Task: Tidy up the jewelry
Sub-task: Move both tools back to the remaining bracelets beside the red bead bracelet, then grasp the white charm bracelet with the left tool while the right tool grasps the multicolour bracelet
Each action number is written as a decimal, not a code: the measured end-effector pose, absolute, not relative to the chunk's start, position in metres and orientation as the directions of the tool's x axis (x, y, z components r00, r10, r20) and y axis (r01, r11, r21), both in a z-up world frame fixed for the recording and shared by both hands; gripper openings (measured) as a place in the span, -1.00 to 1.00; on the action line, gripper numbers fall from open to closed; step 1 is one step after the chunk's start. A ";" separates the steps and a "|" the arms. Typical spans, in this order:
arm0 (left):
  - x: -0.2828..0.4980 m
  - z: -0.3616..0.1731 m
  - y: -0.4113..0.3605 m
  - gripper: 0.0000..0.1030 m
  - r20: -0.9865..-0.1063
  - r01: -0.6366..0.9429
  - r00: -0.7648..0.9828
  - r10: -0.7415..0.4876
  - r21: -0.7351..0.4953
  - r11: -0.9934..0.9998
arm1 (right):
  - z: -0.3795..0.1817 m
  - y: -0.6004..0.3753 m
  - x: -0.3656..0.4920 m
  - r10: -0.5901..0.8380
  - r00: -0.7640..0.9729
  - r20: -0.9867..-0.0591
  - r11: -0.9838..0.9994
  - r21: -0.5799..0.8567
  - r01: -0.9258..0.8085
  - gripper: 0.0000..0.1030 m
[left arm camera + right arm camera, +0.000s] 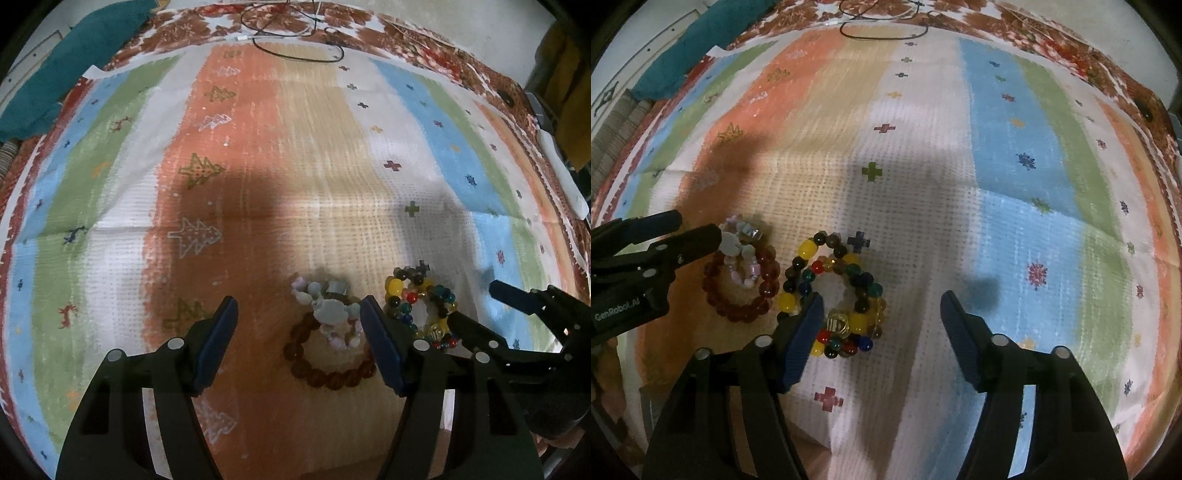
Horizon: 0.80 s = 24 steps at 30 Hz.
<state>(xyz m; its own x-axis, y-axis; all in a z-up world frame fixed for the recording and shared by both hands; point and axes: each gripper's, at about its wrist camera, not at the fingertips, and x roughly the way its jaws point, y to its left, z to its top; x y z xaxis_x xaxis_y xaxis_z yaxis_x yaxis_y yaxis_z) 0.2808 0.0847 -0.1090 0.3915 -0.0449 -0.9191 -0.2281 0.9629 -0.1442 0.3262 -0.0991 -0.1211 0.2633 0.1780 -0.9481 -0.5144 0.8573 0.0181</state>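
Bracelets on striped woven cloth (pixel 110 177): glossy brown bead ring (pixel 325 373) with pastel charms (pixel 328 310) between spread left gripper (pixel 299 321) fingers, multicolor beads (pixel 834 291) beside open right gripper (pixel 881 312) left finger.

A dark red bead bracelet (pixel 740 291) with a pale pastel bracelet (pixel 742 254) overlapping it lies beside heaped multicolored bracelets (pixel 834 291).

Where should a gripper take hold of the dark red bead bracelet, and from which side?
Grip the near arc of the dark red bead bracelet from above, one finger inside the loop and one outside. It lies flat on the striped cloth, and only that arc is bare: the pale charm bracelet lies over its far side. The left gripper is open above it.
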 end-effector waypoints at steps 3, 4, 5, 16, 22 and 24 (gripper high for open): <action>0.287 -0.114 0.084 0.25 -0.923 -0.223 0.382 -0.053 -0.147 0.964 | -0.126 -0.097 0.330 0.176 0.252 -0.951 0.858 0.023 -0.514 0.09; 0.288 -0.116 0.084 0.20 -0.924 -0.223 0.379 -0.057 -0.151 0.963 | -0.127 -0.096 0.330 0.176 0.249 -0.952 0.856 0.023 -0.516 0.07; 0.289 -0.118 0.084 0.16 -0.925 -0.222 0.375 -0.064 -0.157 0.963 | -0.129 -0.095 0.331 0.176 0.246 -0.953 0.854 0.024 -0.519 0.02; 0.298 -0.130 0.072 -0.24 -0.930 -0.176 0.353 -0.107 -0.178 0.968 | -0.137 -0.086 0.334 0.180 0.230 -0.956 0.840 0.028 -0.542 -0.58; 0.300 -0.133 0.069 -0.73 -0.939 -0.174 0.330 -0.092 -0.157 0.972 | -0.140 -0.081 0.334 0.184 0.229 -0.956 0.828 0.025 -0.560 -0.71; 0.299 -0.133 0.070 -0.74 -0.938 -0.181 0.333 -0.095 -0.163 0.970 | -0.139 -0.080 0.334 0.185 0.231 -0.955 0.825 0.023 -0.565 -0.76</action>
